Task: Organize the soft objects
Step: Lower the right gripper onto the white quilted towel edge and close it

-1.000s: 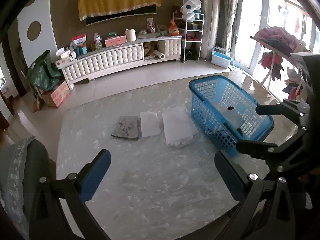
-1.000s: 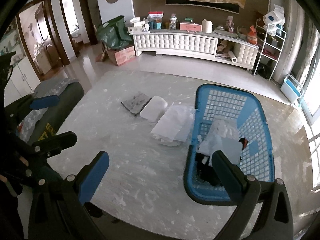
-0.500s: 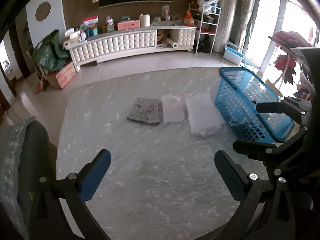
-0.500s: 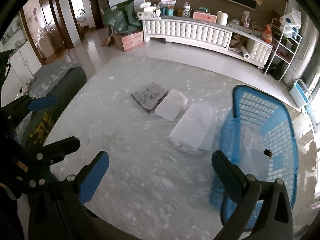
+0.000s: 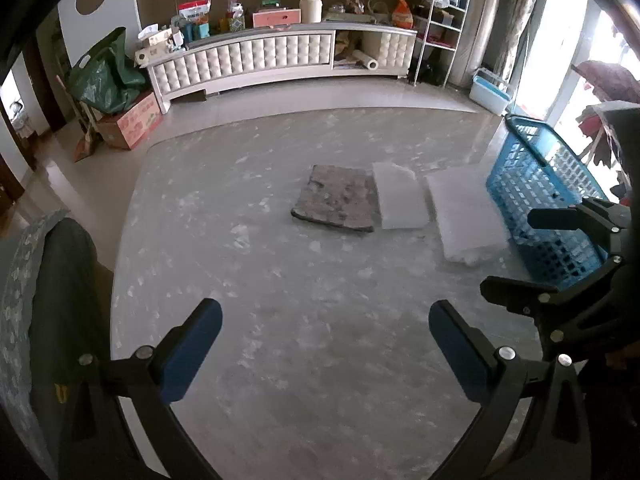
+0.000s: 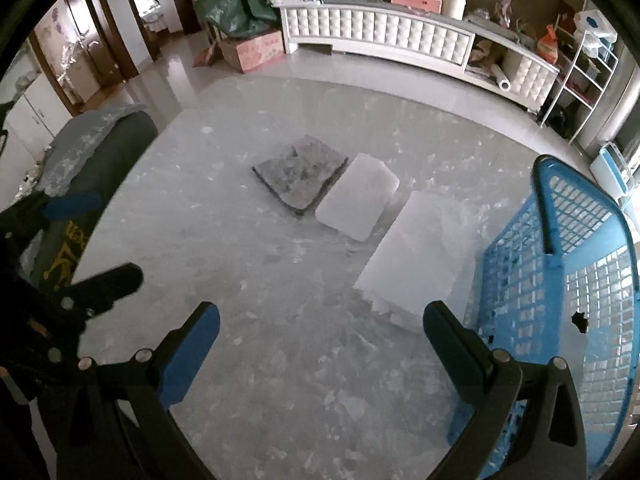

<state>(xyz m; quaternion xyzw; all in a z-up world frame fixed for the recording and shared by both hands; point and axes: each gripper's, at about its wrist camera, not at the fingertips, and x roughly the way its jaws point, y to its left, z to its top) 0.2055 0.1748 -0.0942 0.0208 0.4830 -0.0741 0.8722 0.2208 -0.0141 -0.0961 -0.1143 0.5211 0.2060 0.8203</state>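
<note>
Now both my claws, left and right, hang spread and empty; I'd pinch the big white pad low at its edge, probably layered.

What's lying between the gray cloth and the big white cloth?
A small white cloth lies between the gray cloth and the big white cloth, in both views.

the big table has a shiny gray top with pale marks like marble. three flat soft things lie on it in a row. a gray cloth is on the left. a small white pad lies just beside it. a bigger white pad comes next. a blue basket stands on the table right by the bigger pad.
</note>
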